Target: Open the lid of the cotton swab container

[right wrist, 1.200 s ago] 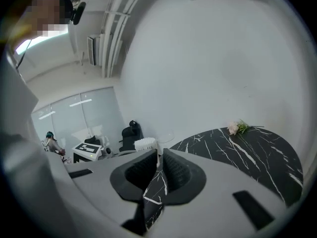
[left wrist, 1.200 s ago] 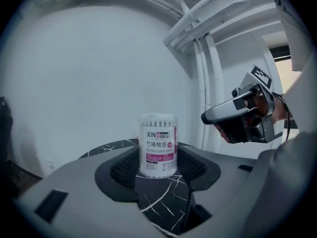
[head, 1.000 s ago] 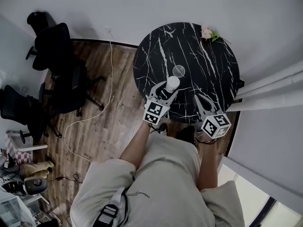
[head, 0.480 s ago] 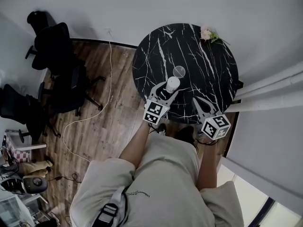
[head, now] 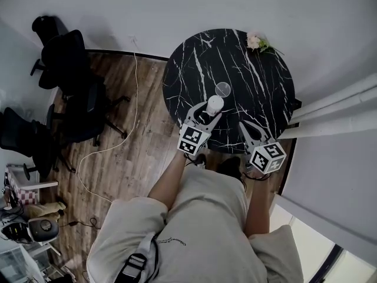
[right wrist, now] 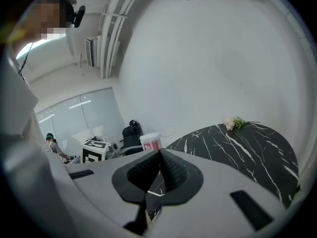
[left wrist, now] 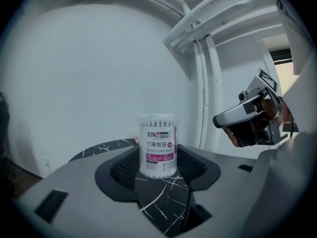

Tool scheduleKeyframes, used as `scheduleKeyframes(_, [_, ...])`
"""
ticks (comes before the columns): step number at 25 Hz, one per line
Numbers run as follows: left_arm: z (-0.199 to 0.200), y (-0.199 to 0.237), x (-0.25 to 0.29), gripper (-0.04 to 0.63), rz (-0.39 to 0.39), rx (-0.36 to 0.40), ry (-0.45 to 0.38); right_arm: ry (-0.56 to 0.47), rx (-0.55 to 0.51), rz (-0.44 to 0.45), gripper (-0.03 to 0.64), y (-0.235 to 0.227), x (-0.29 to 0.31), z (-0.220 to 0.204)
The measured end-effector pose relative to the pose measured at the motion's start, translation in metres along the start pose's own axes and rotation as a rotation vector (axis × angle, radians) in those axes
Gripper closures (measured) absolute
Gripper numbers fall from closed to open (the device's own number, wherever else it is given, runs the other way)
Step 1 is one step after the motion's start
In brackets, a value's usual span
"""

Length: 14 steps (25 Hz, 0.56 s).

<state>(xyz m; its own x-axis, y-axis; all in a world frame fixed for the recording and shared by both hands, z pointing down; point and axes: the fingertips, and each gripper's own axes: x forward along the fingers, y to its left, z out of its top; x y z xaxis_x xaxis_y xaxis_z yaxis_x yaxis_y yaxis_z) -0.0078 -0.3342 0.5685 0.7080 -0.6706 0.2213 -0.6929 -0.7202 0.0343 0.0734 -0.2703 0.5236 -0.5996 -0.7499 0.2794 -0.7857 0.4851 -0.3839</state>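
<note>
The cotton swab container (head: 215,105) (left wrist: 158,145), a clear tub with a white and pink label, stands upright near the front edge of the round black marble table (head: 259,87). My left gripper (head: 209,110) (left wrist: 158,158) is shut on it, one pad against each side. Swab tips show at the container's top. A clear round lid (head: 222,89) lies flat on the table just beyond the container. To the right, my right gripper (head: 244,125) (right wrist: 159,156) hangs over the table's front edge, shut and holding nothing.
A small bunch of flowers (head: 257,41) (right wrist: 231,123) lies at the table's far edge. Black office chairs (head: 70,81) and a white cable (head: 118,140) are on the wooden floor to the left. A wall with pipes runs close on the right.
</note>
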Motion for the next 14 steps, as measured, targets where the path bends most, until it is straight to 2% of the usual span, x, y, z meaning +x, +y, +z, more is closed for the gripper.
scheduleKeyframes(14, [0.0013,-0.0031,0.0031,0.35,-0.017,0.01,0.003,0.0,-0.009,0.002,0.581,-0.0014,0.0039,0.0029])
